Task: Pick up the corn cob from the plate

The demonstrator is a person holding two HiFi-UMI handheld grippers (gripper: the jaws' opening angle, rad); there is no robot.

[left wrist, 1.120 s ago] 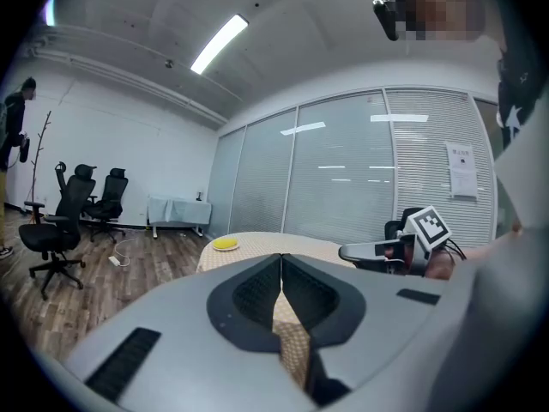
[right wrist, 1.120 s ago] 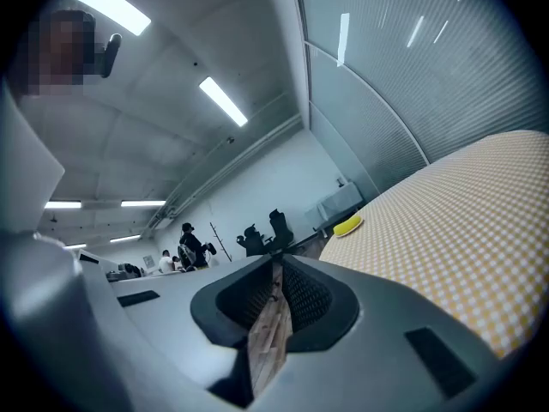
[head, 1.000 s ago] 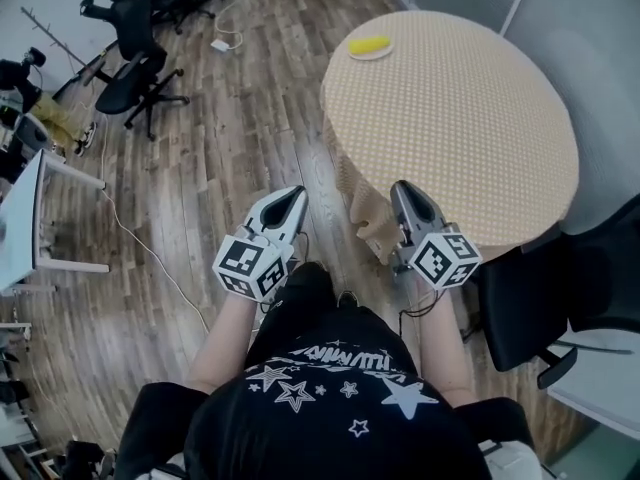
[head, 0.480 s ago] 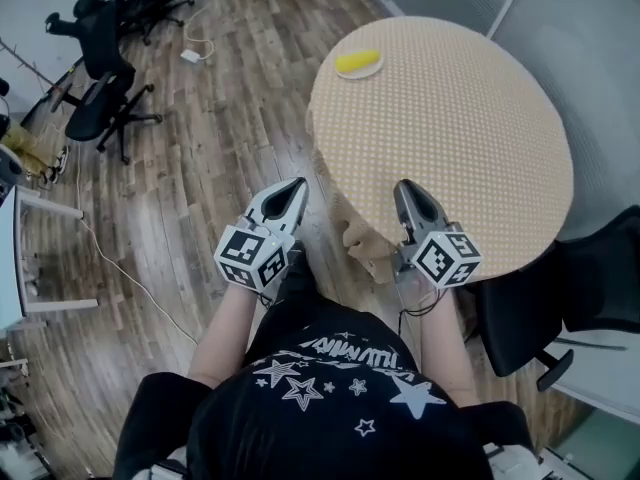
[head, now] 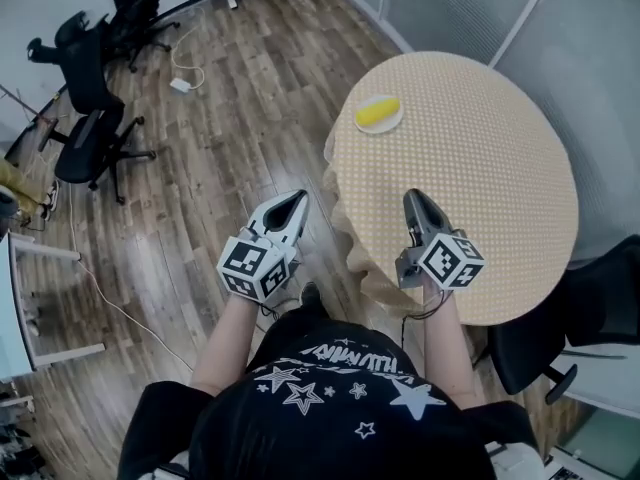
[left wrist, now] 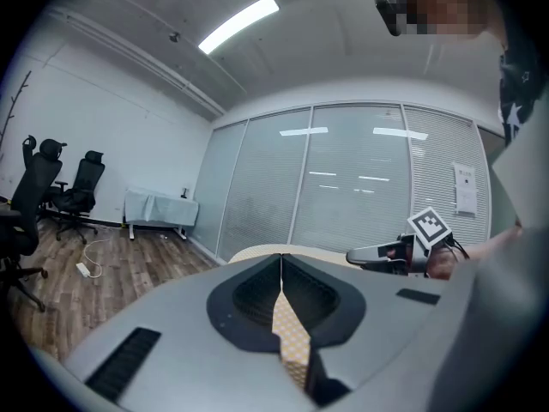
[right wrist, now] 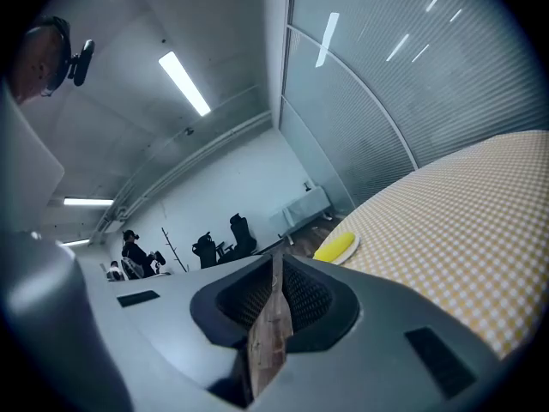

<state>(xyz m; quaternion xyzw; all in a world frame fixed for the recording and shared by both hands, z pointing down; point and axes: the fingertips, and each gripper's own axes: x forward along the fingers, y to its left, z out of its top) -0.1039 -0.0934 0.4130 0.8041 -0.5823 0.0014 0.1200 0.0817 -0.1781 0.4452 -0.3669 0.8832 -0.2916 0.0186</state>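
Note:
A yellow corn cob (head: 376, 112) lies on a small white plate (head: 384, 126) at the far left rim of the round table (head: 490, 168), which has a yellow checked cloth. The right gripper view has the corn cob (right wrist: 336, 247) ahead and slightly right of the jaws. My right gripper (head: 411, 197) is shut and empty, hovering over the table's near edge, well short of the plate. My left gripper (head: 297, 197) is shut and empty too, over the wooden floor left of the table. From the left gripper (left wrist: 280, 259) I see the right gripper (left wrist: 386, 254) off to its right.
Black office chairs (head: 88, 78) stand on the wood floor at far left, with a cable and plug (head: 181, 84) near them. Another black chair (head: 590, 308) sits by the table's right side. A glass partition (head: 470, 8) runs behind the table.
Both grippers have moved forward toward the table. The right one, which hung in front of the cloth's edge, is now over the tabletop. Both stayed shut.

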